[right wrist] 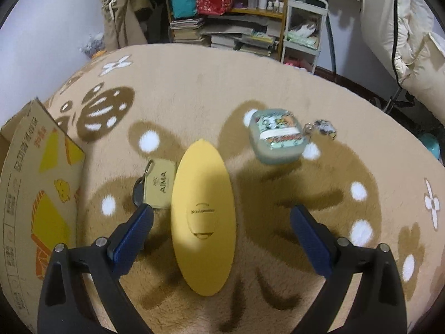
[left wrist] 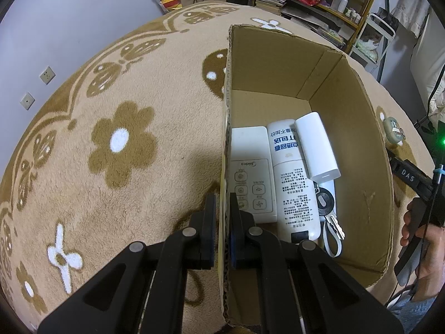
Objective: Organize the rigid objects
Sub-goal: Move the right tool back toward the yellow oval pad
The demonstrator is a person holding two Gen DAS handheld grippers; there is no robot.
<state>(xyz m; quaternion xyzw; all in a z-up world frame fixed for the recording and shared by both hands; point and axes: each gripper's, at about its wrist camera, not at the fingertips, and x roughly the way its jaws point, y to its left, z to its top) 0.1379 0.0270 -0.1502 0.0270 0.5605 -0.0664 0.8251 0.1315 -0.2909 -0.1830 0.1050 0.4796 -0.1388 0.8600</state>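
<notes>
My left gripper (left wrist: 223, 203) is shut on the left wall of an open cardboard box (left wrist: 356, 128). Inside the box lie a white Midea remote (left wrist: 250, 172), a white printed remote (left wrist: 292, 181), a white power bank (left wrist: 317, 150) and a key with a white strap (left wrist: 329, 222). My right gripper (right wrist: 221, 214) is open, its fingers on either side of a yellow oval case (right wrist: 204, 217) lying on the flowered blanket. A beige AIMA key tag (right wrist: 161, 183) lies just left of the case. A small green patterned case with a keychain (right wrist: 278, 136) lies further ahead to the right.
The box's printed outer wall (right wrist: 30, 194) stands at the left in the right wrist view. The brown flowered blanket (left wrist: 111, 139) covers the surface. Shelves with books and bags (right wrist: 228, 14) and a white cart (right wrist: 303, 27) stand beyond it. The other hand-held gripper (left wrist: 417, 194) shows at right.
</notes>
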